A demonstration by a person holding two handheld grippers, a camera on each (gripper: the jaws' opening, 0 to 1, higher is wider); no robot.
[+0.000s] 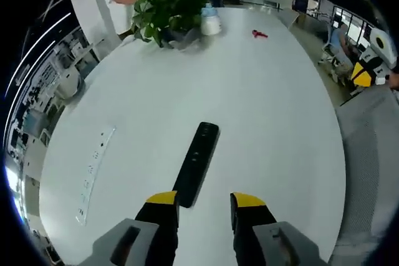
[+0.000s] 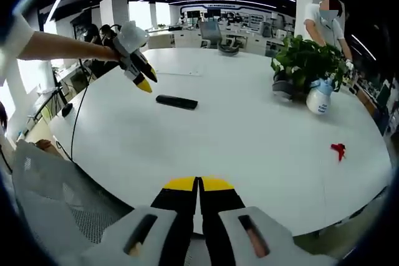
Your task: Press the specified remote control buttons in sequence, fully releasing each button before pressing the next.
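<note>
The black remote control (image 1: 196, 163) lies on the white table (image 1: 268, 104), its long axis running toward one o'clock from the nearer, parted left gripper (image 1: 204, 202); the right gripper (image 2: 198, 184), pinched closed on nothing, sits well apart.

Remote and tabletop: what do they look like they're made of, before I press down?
The remote looks like hard black plastic with a matte to slightly satin finish: uniform dark body, only faint sheen. The table seems a smooth white laminate or painted board, showing soft, diffuse light without sharp reflections. Neither material is certain from these views.
</note>
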